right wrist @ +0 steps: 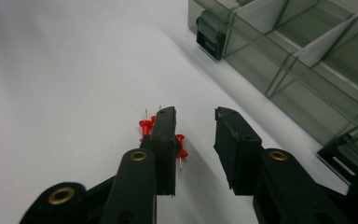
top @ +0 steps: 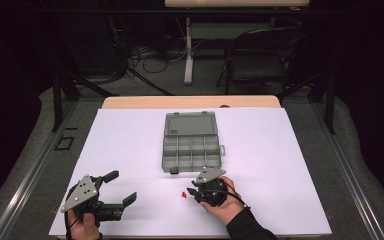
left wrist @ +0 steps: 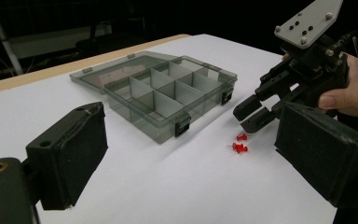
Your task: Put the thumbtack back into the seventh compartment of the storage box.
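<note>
Red pushpins (left wrist: pixel 239 143) lie near the table's (top: pixel 130 135) front edge; my right gripper (right wrist: pixel 195 122), jaws narrowed and empty, lowers over them to pick one; left gripper (top: pixel 120 187) waits open.

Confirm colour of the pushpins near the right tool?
Red pushpins; clearest in the left gripper view.

A dark room is seen behind the white-covered table (top: pixel 130 135), whose wooden edge (top: pixel 190 102) is exposed at the far side. Grey carpet (top: pixel 25 165) is laid around it. 1 black chair (top: pixel 260 60), tangled cables (top: pixel 150 57) and a white table leg (top: pixel 188 50) are visible beyond.
</note>
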Demonstrator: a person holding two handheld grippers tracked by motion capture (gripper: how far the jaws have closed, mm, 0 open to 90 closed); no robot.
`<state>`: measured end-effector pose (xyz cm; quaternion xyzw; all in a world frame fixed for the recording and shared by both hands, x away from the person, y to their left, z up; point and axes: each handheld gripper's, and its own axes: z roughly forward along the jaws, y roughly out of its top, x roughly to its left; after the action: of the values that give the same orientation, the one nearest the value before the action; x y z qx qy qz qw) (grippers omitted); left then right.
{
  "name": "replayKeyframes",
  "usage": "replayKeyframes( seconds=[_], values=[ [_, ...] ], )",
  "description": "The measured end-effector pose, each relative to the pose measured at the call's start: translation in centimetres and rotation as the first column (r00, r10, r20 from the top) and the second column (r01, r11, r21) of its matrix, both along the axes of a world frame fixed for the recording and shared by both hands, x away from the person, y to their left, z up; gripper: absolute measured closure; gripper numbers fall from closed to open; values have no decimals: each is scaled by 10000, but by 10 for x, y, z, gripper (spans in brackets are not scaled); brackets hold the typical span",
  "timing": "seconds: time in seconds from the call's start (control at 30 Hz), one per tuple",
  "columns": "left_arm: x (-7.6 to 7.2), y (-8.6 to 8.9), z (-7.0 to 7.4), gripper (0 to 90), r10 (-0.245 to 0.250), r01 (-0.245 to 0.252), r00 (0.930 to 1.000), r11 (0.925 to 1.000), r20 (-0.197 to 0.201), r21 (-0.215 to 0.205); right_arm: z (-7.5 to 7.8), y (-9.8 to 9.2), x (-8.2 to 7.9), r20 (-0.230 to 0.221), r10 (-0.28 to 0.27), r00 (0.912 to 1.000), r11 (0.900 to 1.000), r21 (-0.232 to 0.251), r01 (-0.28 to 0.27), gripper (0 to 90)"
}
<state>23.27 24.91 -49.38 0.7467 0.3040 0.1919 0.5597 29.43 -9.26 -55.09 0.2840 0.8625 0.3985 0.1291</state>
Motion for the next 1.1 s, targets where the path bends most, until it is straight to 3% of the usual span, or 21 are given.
replayKeyframes(
  seconds=[0.33,1.1],
  values=[
    [0,0,0,89,19,-19,10000,10000,53,-32,-7,4,-1,-297,380,9988,9992,-145,-384,760],
    [-1,0,0,87,27,-27,10000,10000,65,62,-10,4,0,-549,480,9973,9987,-160,-489,835]
  ],
)
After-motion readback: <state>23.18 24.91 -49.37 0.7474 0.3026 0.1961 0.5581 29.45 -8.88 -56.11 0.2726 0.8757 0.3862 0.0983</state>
